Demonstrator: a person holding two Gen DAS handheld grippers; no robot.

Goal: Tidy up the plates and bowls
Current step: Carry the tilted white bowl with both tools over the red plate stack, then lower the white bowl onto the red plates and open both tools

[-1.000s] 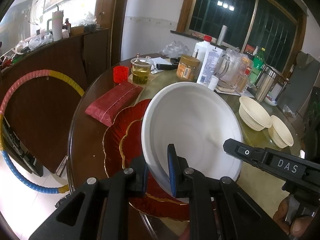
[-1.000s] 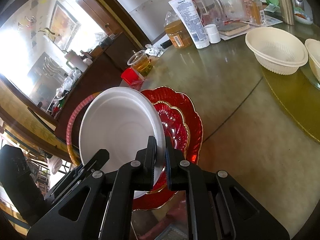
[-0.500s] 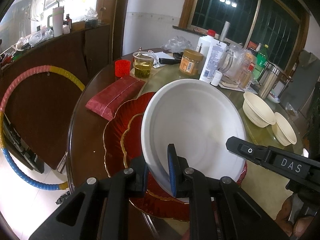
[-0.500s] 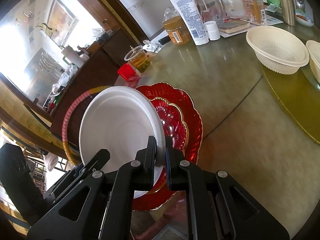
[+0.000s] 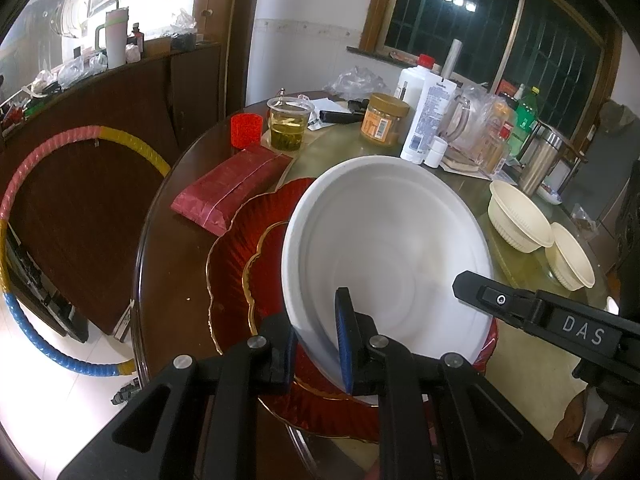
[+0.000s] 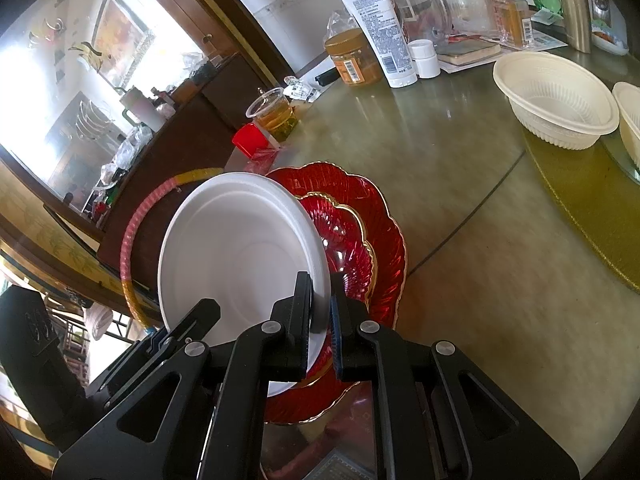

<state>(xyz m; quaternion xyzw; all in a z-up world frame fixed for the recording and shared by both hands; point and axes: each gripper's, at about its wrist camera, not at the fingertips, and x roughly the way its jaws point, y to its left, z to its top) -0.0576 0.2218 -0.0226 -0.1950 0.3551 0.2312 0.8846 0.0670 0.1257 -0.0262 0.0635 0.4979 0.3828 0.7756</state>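
Observation:
A white disposable plate (image 5: 384, 248) hangs tilted just above two stacked red glass plates with gold rims, the large one (image 5: 236, 248) under the small one (image 5: 262, 268). My left gripper (image 5: 316, 336) is shut on the white plate's near rim. In the right wrist view my right gripper (image 6: 320, 308) is shut on the same white plate (image 6: 240, 248), at its right rim, over the red plates (image 6: 380, 216). The right gripper's black finger (image 5: 520, 308) also shows in the left wrist view. Two cream bowls (image 6: 556, 96) (image 6: 630, 120) stand apart at the far right.
On the round table (image 6: 460, 168) lie a red packet (image 5: 232, 188), a red cap (image 5: 246, 130), a cup of tea (image 5: 288, 124), a jar (image 5: 384, 120), a lotion tube (image 6: 380, 28) and bottles. A hula hoop (image 5: 40, 168) leans on the cabinet at left. A gold mat (image 6: 580, 208) lies under the bowls.

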